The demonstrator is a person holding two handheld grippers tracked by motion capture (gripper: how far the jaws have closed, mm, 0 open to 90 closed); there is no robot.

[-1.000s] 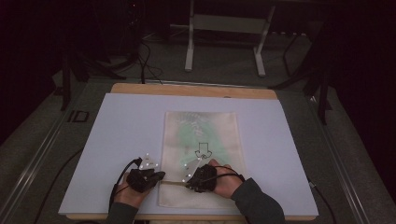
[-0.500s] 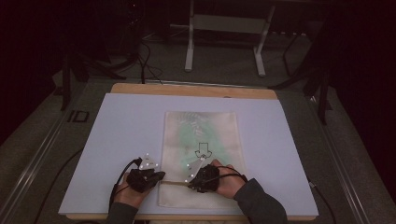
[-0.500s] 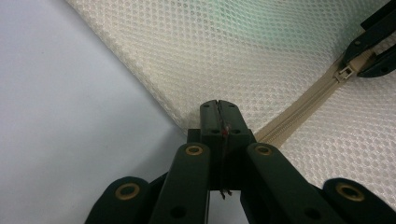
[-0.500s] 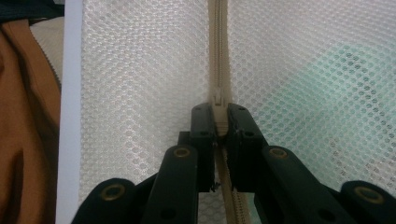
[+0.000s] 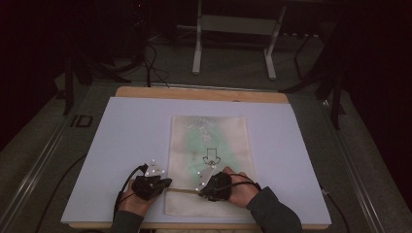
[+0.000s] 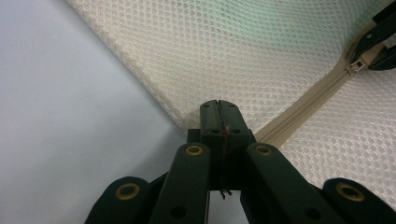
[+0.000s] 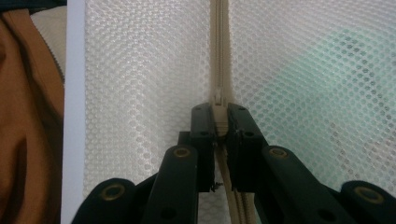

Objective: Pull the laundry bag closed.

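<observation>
A cream mesh bag (image 5: 209, 141) lies flat on the white board (image 5: 126, 141), with something pale green inside it. A beige zipper (image 6: 299, 109) runs across its near end. My left gripper (image 5: 167, 183) sits at the bag's left edge, where the zipper ends. Its jaws (image 6: 218, 109) are pressed together on the mesh edge. My right gripper (image 5: 201, 187) is further right along the zipper. It (image 7: 219, 116) is shut on the zipper pull (image 7: 218, 103), with the zipper (image 7: 218, 46) running straight ahead of it. The left gripper view has the right gripper (image 6: 380, 42) at its top right.
The board rests on a wooden table (image 5: 204, 93), and its front edge is close under my hands. A black arrow mark (image 5: 212, 156) shows on the bag. Metal stand legs (image 5: 197, 46) and cables (image 5: 150, 63) are on the floor beyond the table.
</observation>
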